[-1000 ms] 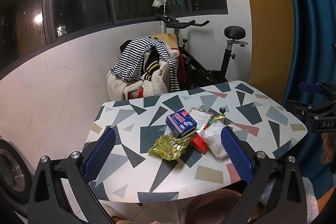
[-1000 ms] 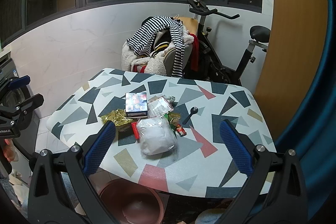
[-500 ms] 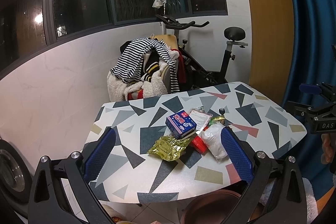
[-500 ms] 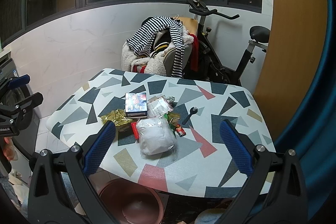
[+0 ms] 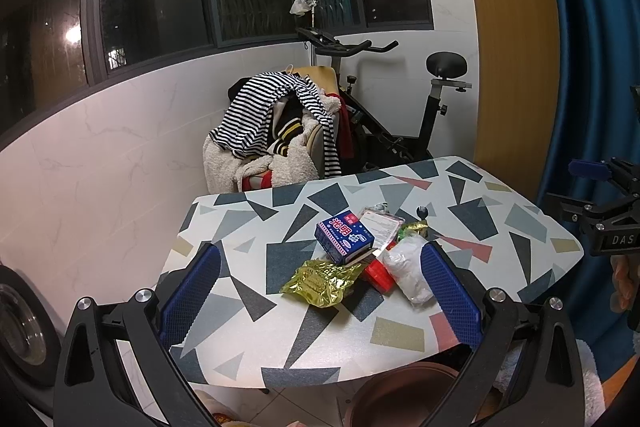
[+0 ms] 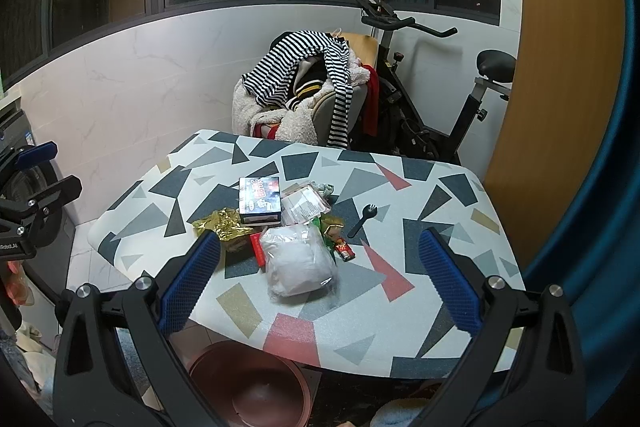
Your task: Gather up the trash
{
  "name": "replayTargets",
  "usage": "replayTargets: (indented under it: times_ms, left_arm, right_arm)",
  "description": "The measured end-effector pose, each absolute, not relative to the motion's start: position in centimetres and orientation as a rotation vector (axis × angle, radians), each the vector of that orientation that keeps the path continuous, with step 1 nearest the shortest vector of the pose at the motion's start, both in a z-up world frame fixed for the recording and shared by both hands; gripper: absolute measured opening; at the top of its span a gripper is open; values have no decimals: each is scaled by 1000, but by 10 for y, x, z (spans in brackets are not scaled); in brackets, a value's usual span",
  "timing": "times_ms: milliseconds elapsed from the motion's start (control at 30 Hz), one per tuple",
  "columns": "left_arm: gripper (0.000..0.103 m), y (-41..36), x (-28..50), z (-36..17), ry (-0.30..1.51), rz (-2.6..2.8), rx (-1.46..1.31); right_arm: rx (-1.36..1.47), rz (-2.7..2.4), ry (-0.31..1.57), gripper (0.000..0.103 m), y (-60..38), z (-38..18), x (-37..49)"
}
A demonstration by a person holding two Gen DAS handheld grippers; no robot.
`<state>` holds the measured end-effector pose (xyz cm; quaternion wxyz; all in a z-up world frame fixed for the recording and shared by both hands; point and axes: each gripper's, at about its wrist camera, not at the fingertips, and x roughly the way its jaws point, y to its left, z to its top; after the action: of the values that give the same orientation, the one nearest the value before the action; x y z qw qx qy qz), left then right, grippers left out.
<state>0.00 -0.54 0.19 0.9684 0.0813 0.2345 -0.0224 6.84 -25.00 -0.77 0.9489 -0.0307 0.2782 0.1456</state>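
A: Trash, a small heap in the middle of the table with the grey, black and pink triangle pattern (image 6: 440, 187): a crumpled clear plastic bag (image 6: 298, 263), a wrinkled gold foil wrapper (image 5: 320, 279), a blue and white carton with red letters (image 5: 344, 237), a flat red packet (image 5: 378, 273) and a black plastic spork (image 6: 360, 221) a little to the side.

B: And the grippers?

A: Both are above the near edge, well apart from the heap. The left gripper (image 5: 320, 303) has its blue pads spread wide and holds nothing; the right gripper (image 6: 316, 279) is the same.

B: Where should the trash go?

A: I think into the round brown basin (image 6: 248, 383) on the floor under the near edge.

B: How to do the first pick well?

A: I would start with the plastic bag, because it is nearest. Pinch a thick fold, not the loose skin, or it may slip. Lift slowly, so the red packet below it is not dragged off the table.
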Motion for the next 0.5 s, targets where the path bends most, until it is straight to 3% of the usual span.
replayTargets:
  times_ms: [500]
  left_arm:
    - [98,-5,0,2,466,-41,164]
  right_arm:
    - [-65,294,569,97,-249,-8,70]
